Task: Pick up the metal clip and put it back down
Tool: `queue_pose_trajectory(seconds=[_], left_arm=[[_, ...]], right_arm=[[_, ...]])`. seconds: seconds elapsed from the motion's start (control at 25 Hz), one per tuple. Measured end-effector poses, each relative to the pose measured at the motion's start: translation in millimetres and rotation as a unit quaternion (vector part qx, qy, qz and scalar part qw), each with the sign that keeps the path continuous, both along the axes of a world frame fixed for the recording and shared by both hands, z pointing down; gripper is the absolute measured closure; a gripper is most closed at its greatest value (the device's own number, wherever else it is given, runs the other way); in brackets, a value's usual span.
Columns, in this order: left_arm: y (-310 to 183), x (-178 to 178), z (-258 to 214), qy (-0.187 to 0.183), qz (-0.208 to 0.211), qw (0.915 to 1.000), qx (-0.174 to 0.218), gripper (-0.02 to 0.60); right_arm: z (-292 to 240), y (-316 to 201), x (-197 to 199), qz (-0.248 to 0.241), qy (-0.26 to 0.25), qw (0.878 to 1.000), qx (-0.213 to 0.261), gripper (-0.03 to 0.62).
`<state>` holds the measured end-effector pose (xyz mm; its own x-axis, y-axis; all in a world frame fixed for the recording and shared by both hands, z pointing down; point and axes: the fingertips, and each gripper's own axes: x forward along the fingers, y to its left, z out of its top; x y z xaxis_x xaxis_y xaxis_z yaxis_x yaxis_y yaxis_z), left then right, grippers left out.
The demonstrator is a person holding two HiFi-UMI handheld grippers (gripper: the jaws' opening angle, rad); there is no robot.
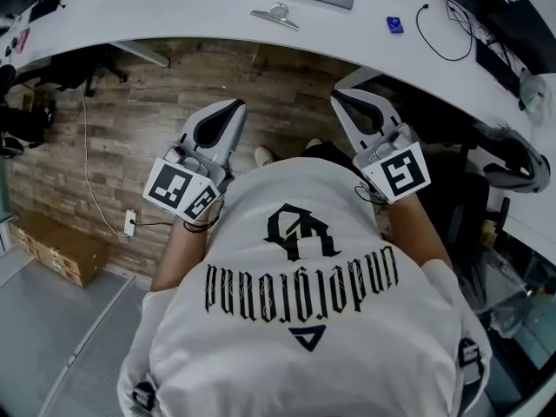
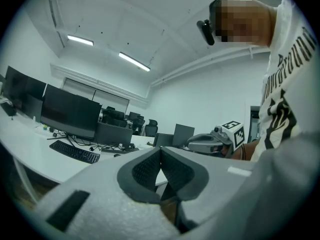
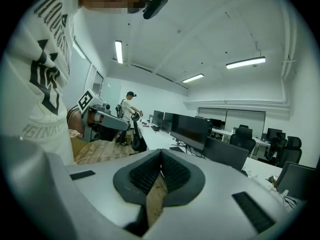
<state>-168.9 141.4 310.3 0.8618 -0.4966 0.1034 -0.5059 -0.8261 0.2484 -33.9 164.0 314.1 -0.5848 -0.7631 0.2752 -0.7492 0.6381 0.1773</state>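
Shirt (image 1: 304, 320) | left gripper (image 1: 234, 105), right gripper (image 1: 340, 96) jaws together | metal clip (image 1: 275, 16) on desk (image 1: 174, 16)

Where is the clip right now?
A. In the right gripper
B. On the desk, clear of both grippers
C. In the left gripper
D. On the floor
B: the clip lies on the desk, while the left gripper and right gripper are held low near the person's chest, jaws shut and empty.
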Motion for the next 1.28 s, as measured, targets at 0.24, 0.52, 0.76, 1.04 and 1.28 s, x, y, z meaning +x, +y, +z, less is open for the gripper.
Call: queue_pose_trajectory(seconds=[0.24, 0.52, 0.76, 1.04, 1.28], left_arm=[[27, 37, 3, -0.008, 0.001, 1.0000, 0.000, 0.566], [74, 91, 11, -0.009, -0.013, 0.9999, -0.005, 0.566], [115, 132, 8, -0.012, -0.016, 0.9998, 0.006, 0.566], [145, 152, 6, -0.020, -0.021, 0.9995, 0.010, 0.566], [160, 163, 8, -0.022, -0.027, 0.9994, 0.008, 0.566]], right_arm=[[12, 34, 22, -0.018, -0.007, 1.000, -0.015, 0.579], [26, 83, 71, -0.032, -0.024, 0.999, -0.028, 0.579], [28, 126, 116, -0.037, -0.022, 0.999, -0.027, 0.579], [23, 155, 136, -0.045, -0.027, 0.998, -0.022, 0.579], [22, 168, 146, -0.052, -0.032, 0.998, -0.018, 0.579]])
